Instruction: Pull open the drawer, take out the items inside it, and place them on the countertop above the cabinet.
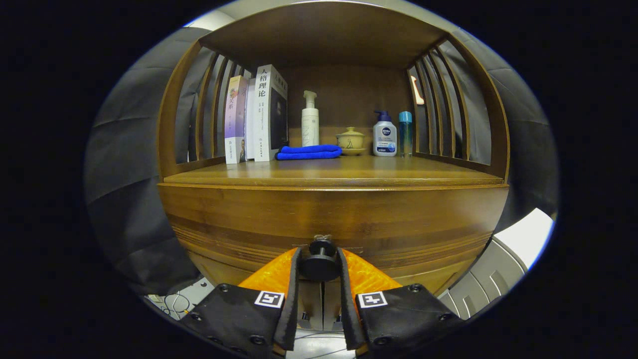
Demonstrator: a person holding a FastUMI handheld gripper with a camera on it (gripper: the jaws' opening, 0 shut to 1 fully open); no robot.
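A brown wooden cabinet fills the view, its drawer front (329, 214) facing me just below the countertop (329, 174). A round dark knob (320, 262) sticks out of the drawer front low in the middle. My gripper (320, 264) is closed around this knob, with one finger pressing on each side of it. The drawer looks closed, flush with the cabinet. Nothing of the drawer's inside is visible.
On the countertop's back stand several books (256, 117), a white pump bottle (310, 122), a folded blue cloth (309, 152), a small lidded cup (351, 141), a white-and-blue pump bottle (385, 135) and a slim blue-capped bottle (405, 133). Slatted wooden sides (451, 109) and a roof enclose the shelf. The front of the countertop is bare wood.
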